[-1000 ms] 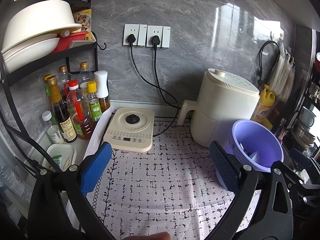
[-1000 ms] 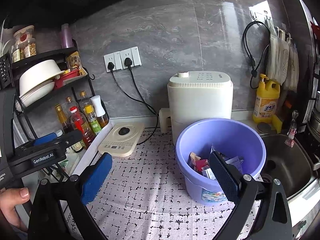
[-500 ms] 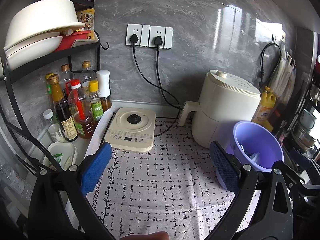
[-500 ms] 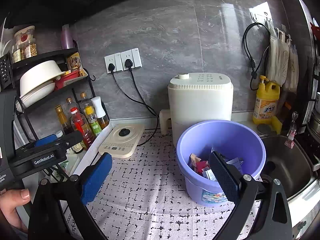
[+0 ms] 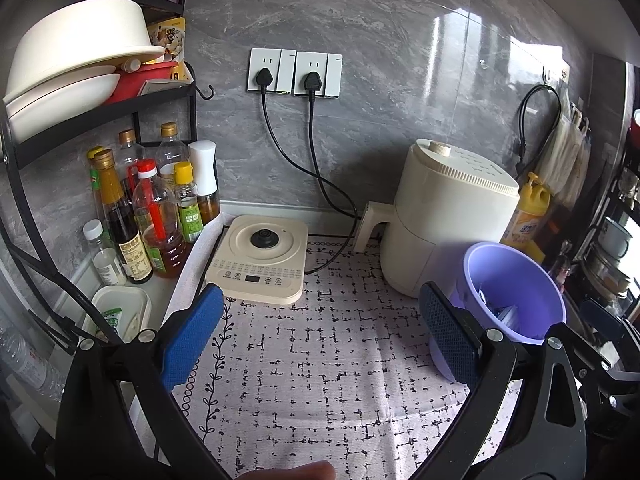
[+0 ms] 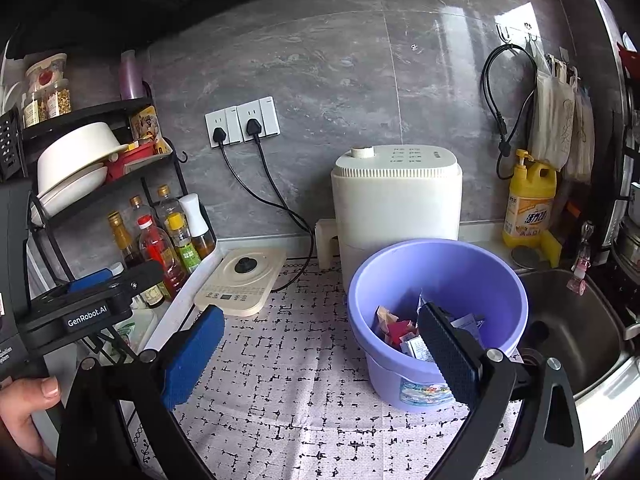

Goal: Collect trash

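A purple plastic bucket stands on the patterned counter mat, right of centre, with several crumpled wrappers at its bottom. In the left wrist view the same bucket sits at the right, beside the cream appliance. My right gripper hangs open above the mat, its right finger in front of the bucket's near side, with nothing held. My left gripper is open too, empty, over bare mat. No loose trash shows on the mat in either view.
A cream air fryer stands behind the bucket. A flat cream cooker lies at the back left, with oil bottles and a dish rack beyond it. A steel sink and yellow detergent bottle are at the right.
Both grippers have drawn slightly back and up from the counter; the scene has slid a little lower in both views. Neither gripper opened or shut.
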Available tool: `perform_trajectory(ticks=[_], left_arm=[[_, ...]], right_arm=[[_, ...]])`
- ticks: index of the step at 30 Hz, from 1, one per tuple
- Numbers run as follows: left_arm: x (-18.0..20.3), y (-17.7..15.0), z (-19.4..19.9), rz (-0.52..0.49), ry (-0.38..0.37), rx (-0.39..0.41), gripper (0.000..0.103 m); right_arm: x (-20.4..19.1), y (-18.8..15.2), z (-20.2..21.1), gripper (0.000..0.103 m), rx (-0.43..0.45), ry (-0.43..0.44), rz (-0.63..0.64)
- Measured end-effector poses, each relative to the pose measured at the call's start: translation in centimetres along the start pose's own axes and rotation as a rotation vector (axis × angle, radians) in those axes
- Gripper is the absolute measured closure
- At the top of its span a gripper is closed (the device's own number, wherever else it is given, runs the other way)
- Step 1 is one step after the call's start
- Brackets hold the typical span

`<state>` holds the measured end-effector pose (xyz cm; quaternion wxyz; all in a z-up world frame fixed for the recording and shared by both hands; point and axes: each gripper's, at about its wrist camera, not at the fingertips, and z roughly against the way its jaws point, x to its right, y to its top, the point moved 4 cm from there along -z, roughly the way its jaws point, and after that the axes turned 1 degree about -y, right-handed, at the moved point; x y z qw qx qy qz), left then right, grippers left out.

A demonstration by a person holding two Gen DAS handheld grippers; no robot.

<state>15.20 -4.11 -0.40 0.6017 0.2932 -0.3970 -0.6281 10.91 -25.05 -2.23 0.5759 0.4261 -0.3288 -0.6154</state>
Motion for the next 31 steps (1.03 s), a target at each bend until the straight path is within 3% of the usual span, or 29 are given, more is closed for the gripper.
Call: perform_trajectory(ticks=[17, 31], left_arm=[[-0.1, -0.4, -0.8, -0.020, -0.003, 0.000, 0.006], [-2.5, -0.2, -5.3, -0.057, -0.110, -0.031, 0.006]], right_arm=[[0.5, -0.4, -0.3, 0.008, -0.010, -0.032, -0.008], [-0.9, -1.3, -2.6, 0.008, -0.017, -0.147, -0.009]])
